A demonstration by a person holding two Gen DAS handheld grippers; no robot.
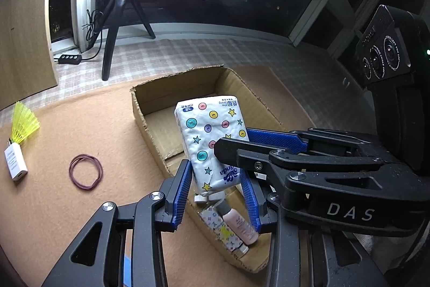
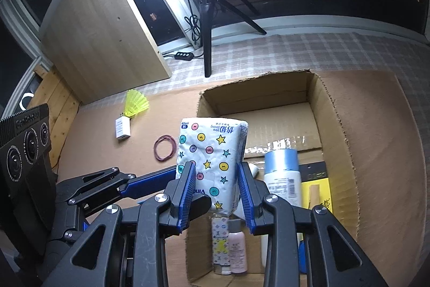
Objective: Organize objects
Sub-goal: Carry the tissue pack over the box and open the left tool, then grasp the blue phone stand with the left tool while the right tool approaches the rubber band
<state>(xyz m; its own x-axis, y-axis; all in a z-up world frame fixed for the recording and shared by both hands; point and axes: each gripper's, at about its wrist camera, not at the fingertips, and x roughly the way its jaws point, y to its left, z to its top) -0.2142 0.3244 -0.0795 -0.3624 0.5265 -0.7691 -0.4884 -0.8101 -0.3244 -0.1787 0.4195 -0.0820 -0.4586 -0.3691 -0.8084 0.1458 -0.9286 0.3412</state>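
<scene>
Over the open cardboard box (image 1: 150, 101), from the left wrist: tissue pack (image 1: 212, 141) with stars and coloured dots held up off the box floor, tilted, clamped at its lower end between the blue pads of the left gripper (image 1: 215, 187). Right gripper (image 1: 243, 144) reaching in from the right side, one blue finger behind the pack and one black tip in front, closed on the same pack. Beneath the pack, inside the box, a pink bottle (image 1: 240, 223) lying beside a small patterned box (image 1: 219, 229). Left of the cardboard box, on the brown mat (image 1: 67, 206): a red rubber band (image 1: 86, 171), a white adapter (image 1: 15, 162) and a yellow shuttlecock (image 1: 22, 125).

Above the box again, from the right wrist: same tissue pack (image 2: 211, 160) upright between the blue pads of the right gripper (image 2: 215, 195), gripped on both sides. Left gripper (image 2: 185, 192) entering from the left, pinching the pack's lower part. Below, in the cardboard box (image 2: 341, 136): pink bottle (image 2: 237, 246), patterned box (image 2: 220, 241), a white bottle with a blue cap (image 2: 282, 174) and a yellow card (image 2: 318, 192).
</scene>
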